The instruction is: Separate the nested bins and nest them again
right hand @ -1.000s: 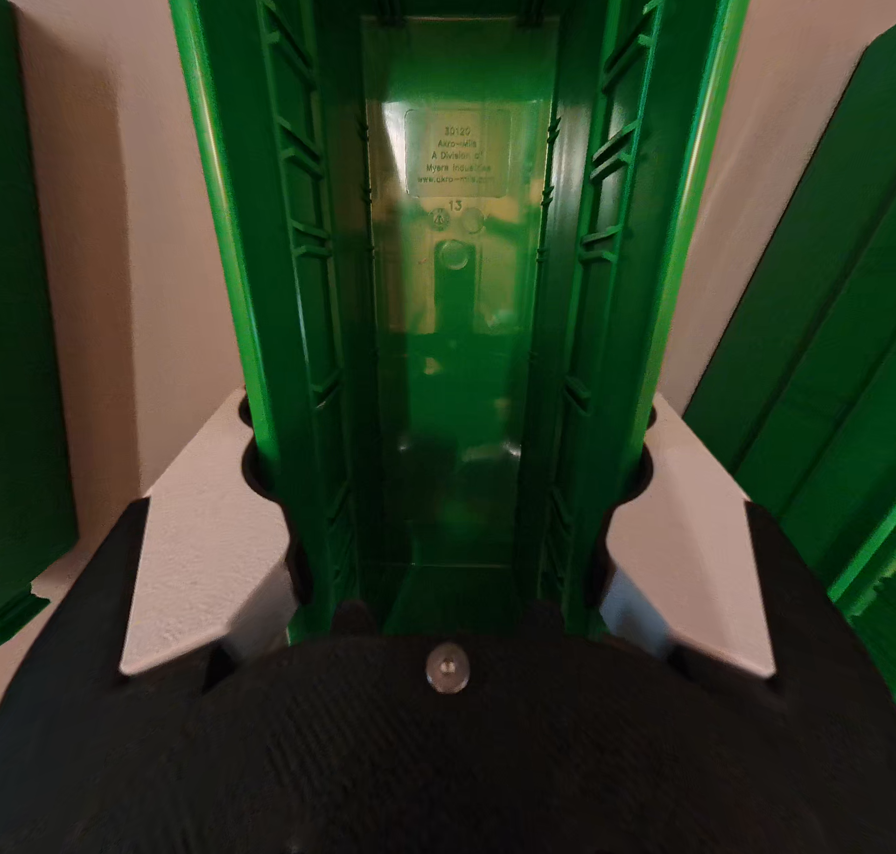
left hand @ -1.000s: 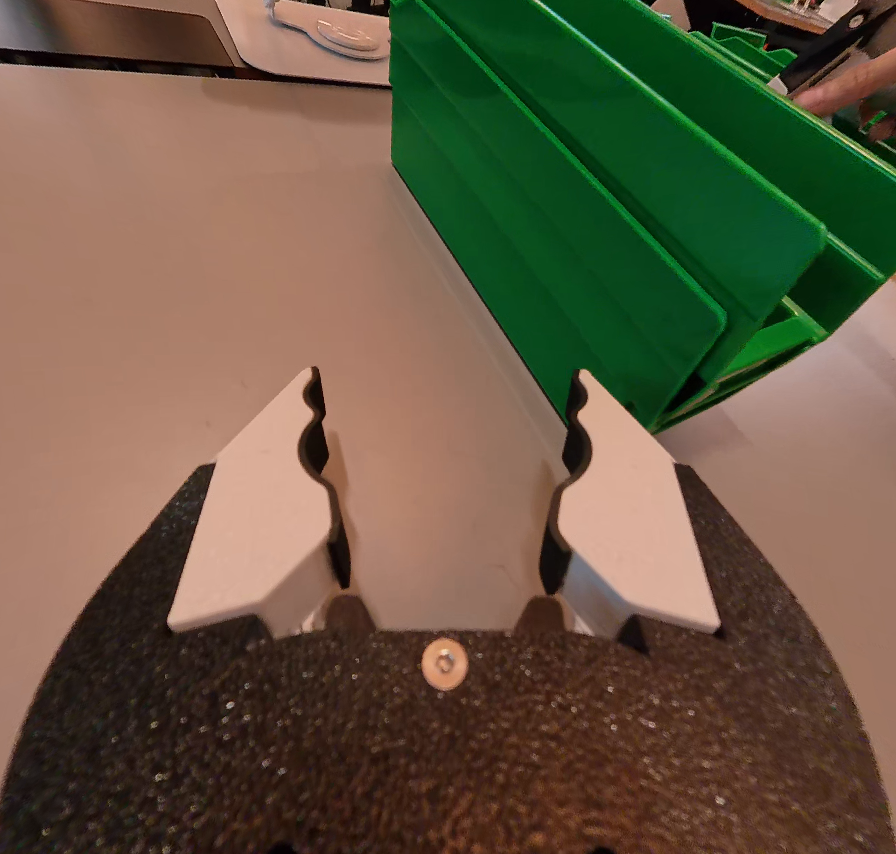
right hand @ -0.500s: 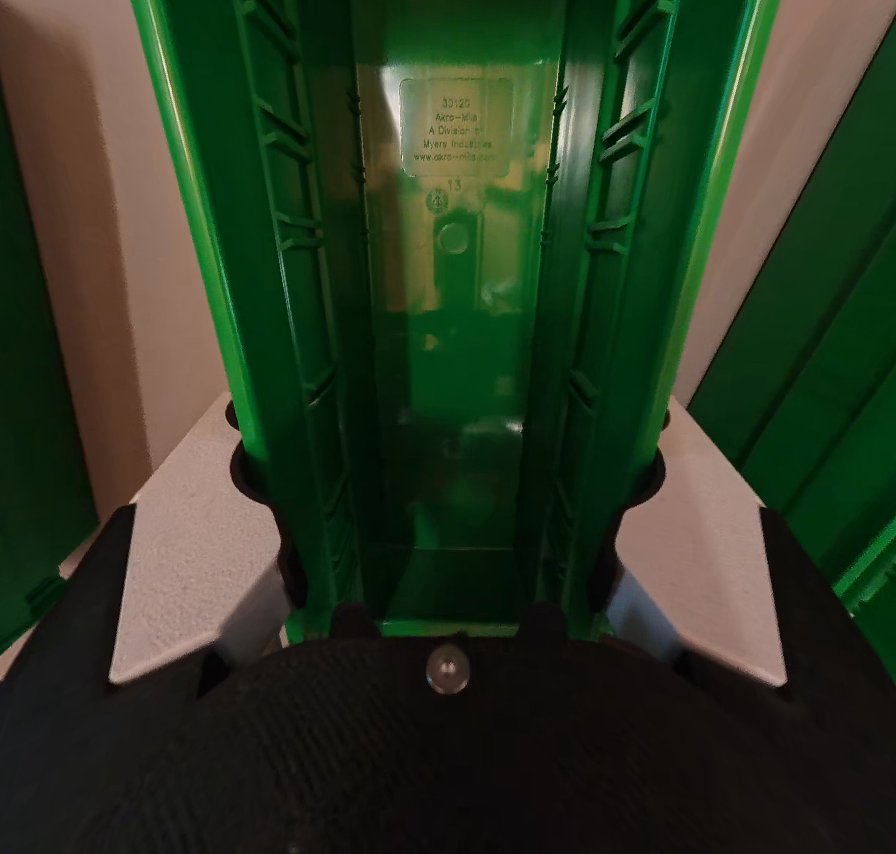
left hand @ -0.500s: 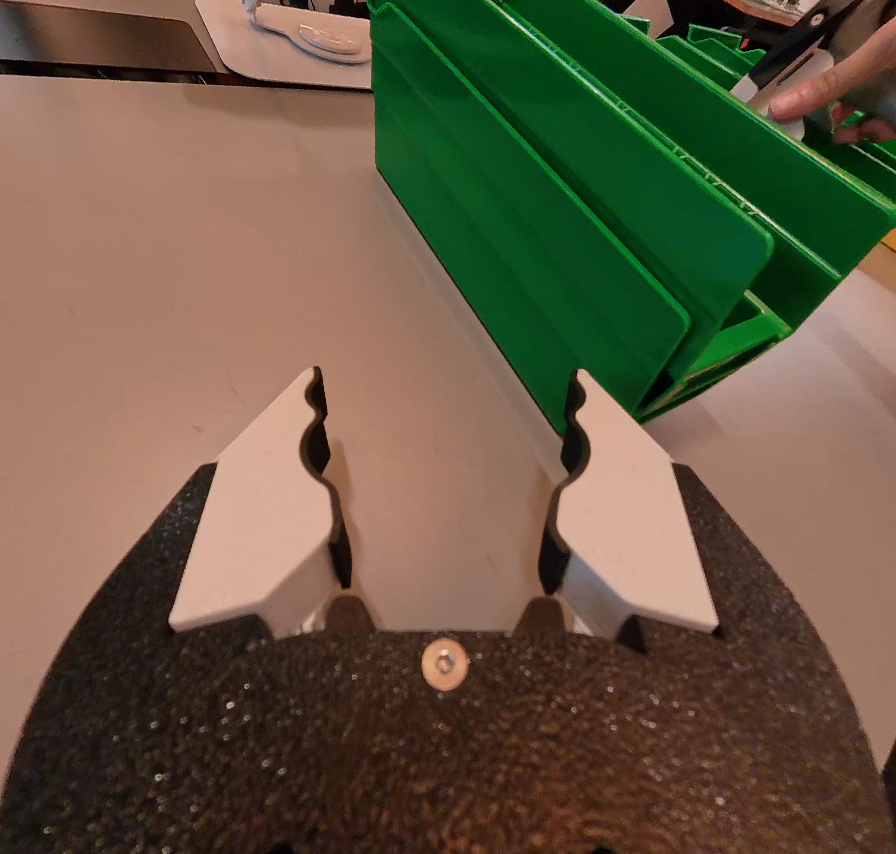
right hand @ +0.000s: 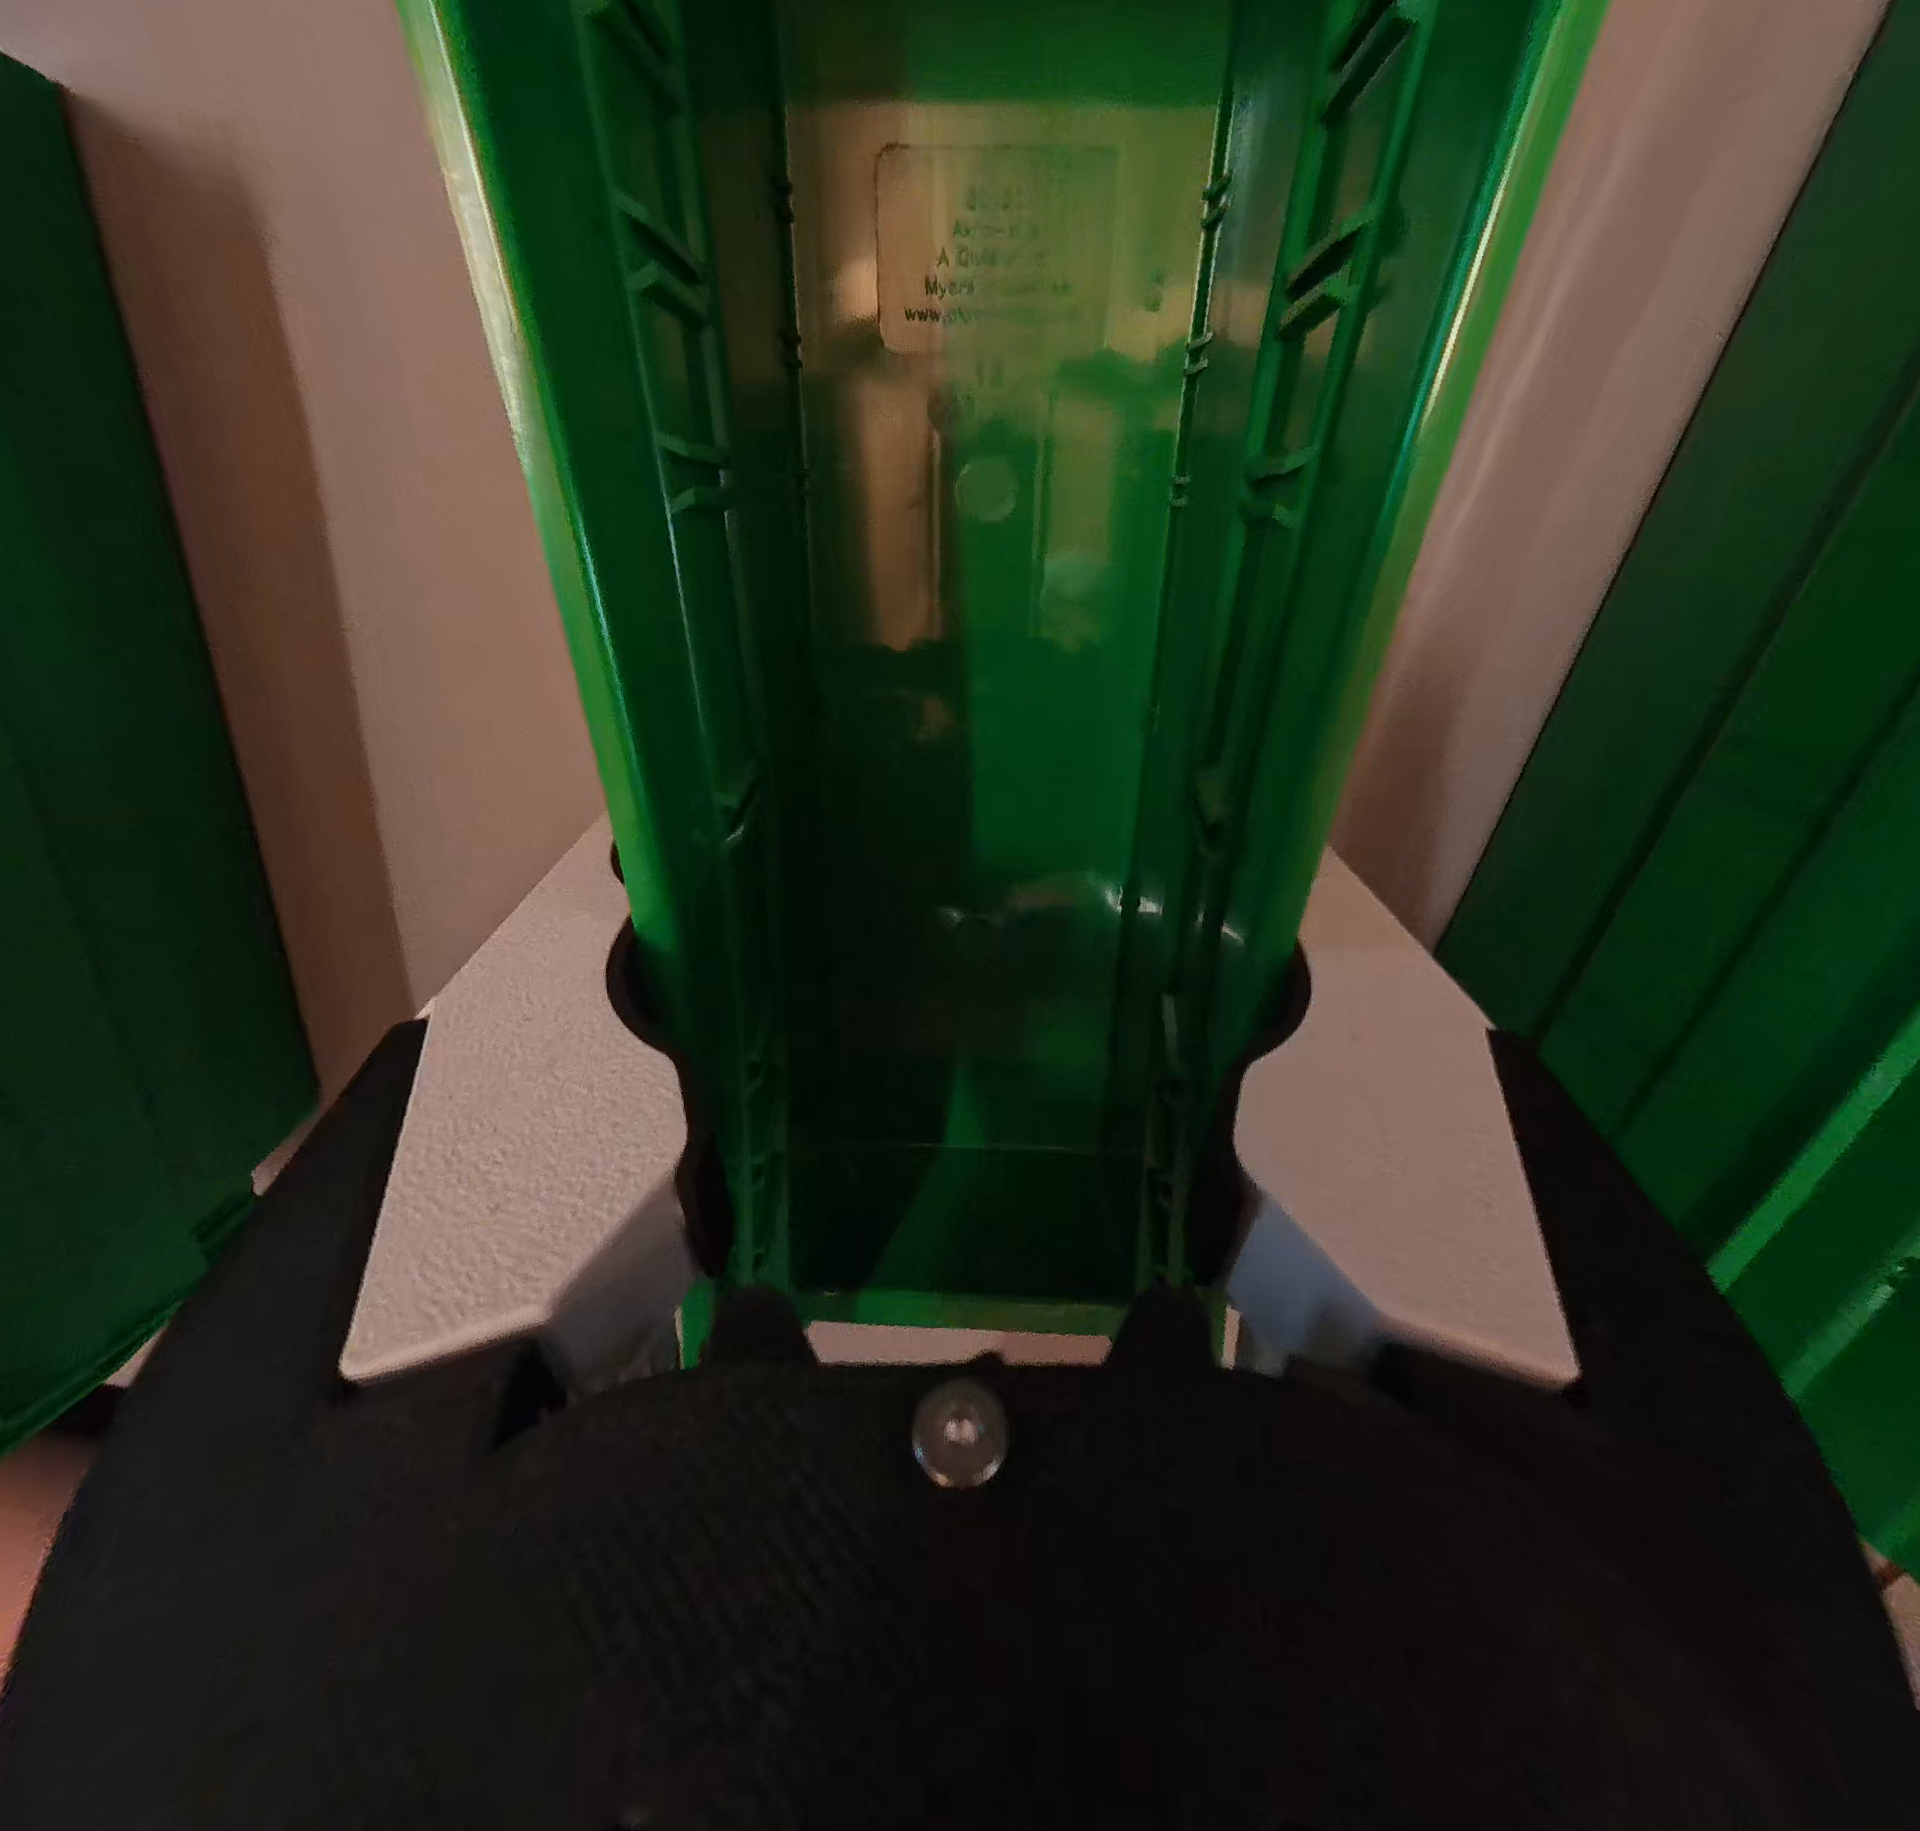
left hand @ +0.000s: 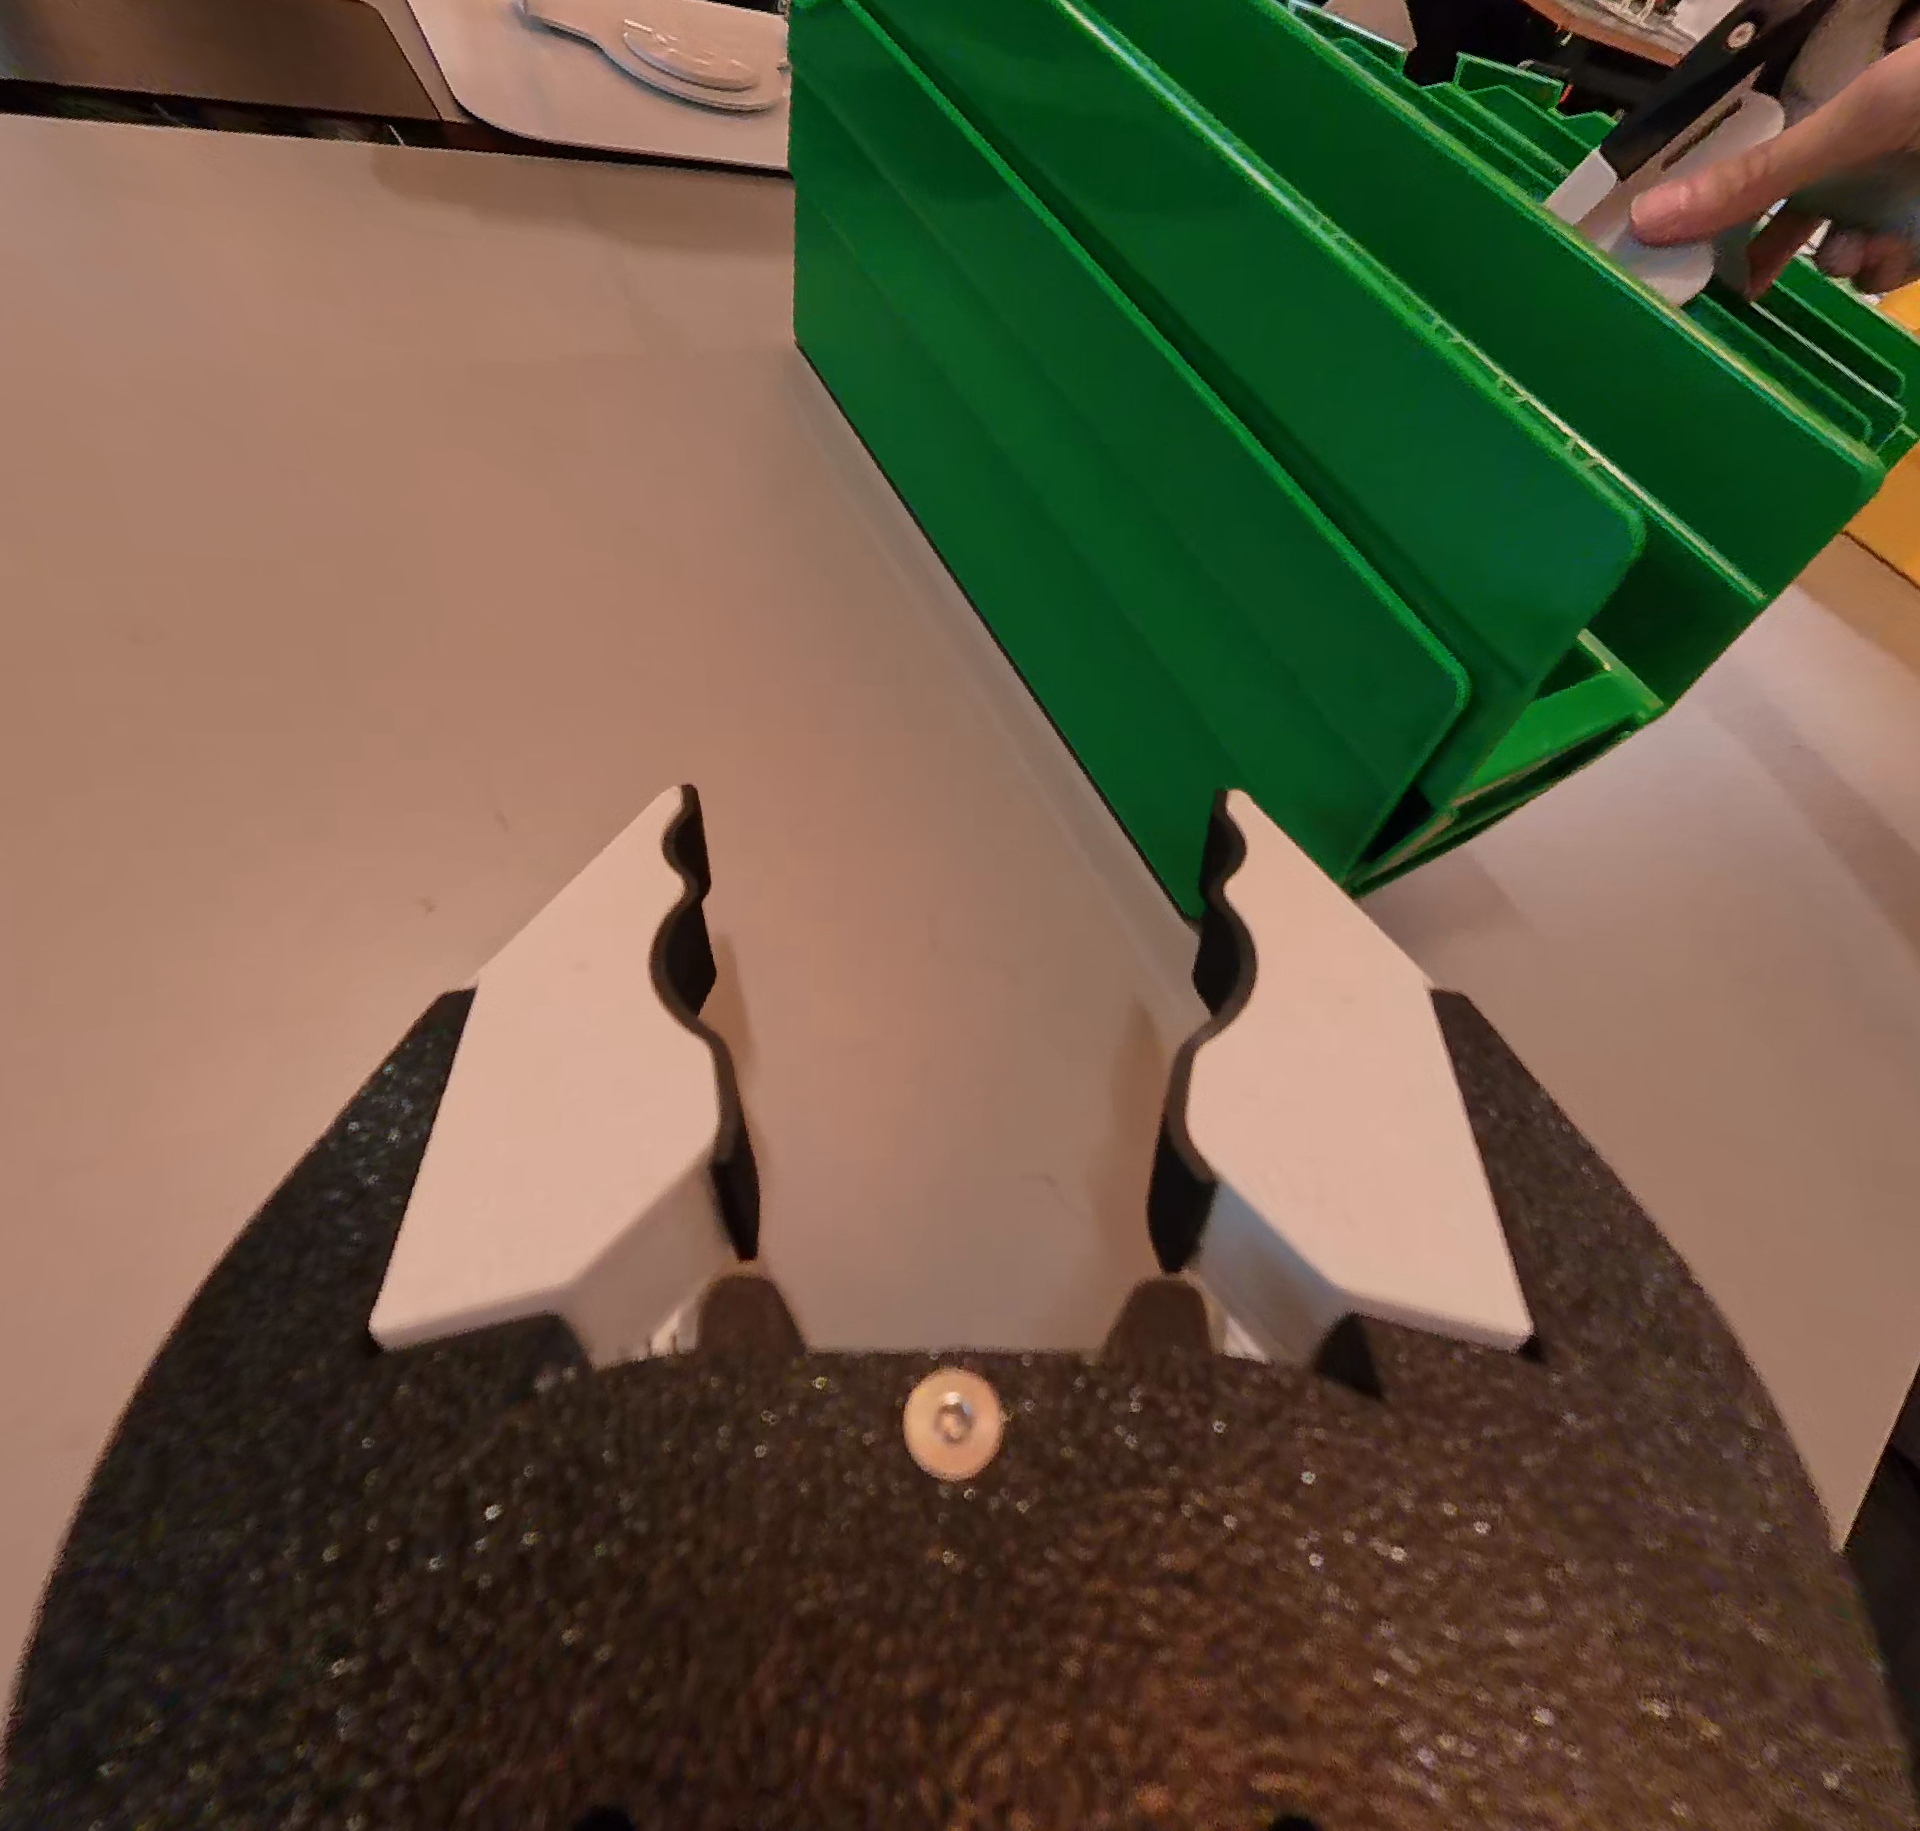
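Right gripper clamps a narrow green bin by its 2 long walls.

The bin runs straight ahead from between the right fingers, with other green bins either side of it. The left gripper hovers over the tan table, fingers spread on nothing, the nested stack ahead to its right.

A: Where does the left wrist view sit?

B: Low over the beige table, facing forward along its fingers, with the nested green bins near on the right.

A: And the right wrist view?

B: Very close in, looking straight down the length of one green bin.

A: Shared ground?

B: The bins and tabletop; the left view also catches the right gripper far off.
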